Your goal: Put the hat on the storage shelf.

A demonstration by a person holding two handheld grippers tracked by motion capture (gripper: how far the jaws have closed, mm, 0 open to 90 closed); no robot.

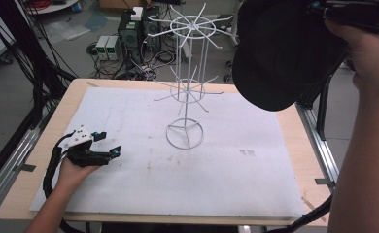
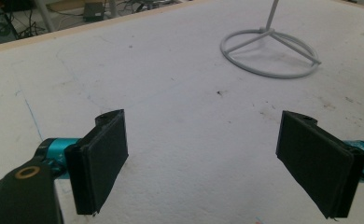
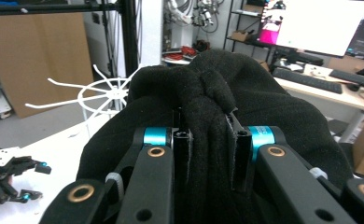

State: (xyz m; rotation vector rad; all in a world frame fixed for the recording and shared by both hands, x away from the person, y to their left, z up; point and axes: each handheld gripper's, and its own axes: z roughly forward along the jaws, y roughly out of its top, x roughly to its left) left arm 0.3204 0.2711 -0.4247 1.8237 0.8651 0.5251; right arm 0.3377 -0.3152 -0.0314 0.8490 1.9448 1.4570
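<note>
Pinching black hat point(image 3: 208, 107): right gripper point(image 3: 208, 154) fingers | left gripper point(image 2: 203, 161) fingers: spread, holding nothing

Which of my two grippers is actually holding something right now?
The right gripper: its jaws are clamped on a fold of the black hat, lifted beside the white wire rack. The left gripper rests open and empty on the table.
</note>
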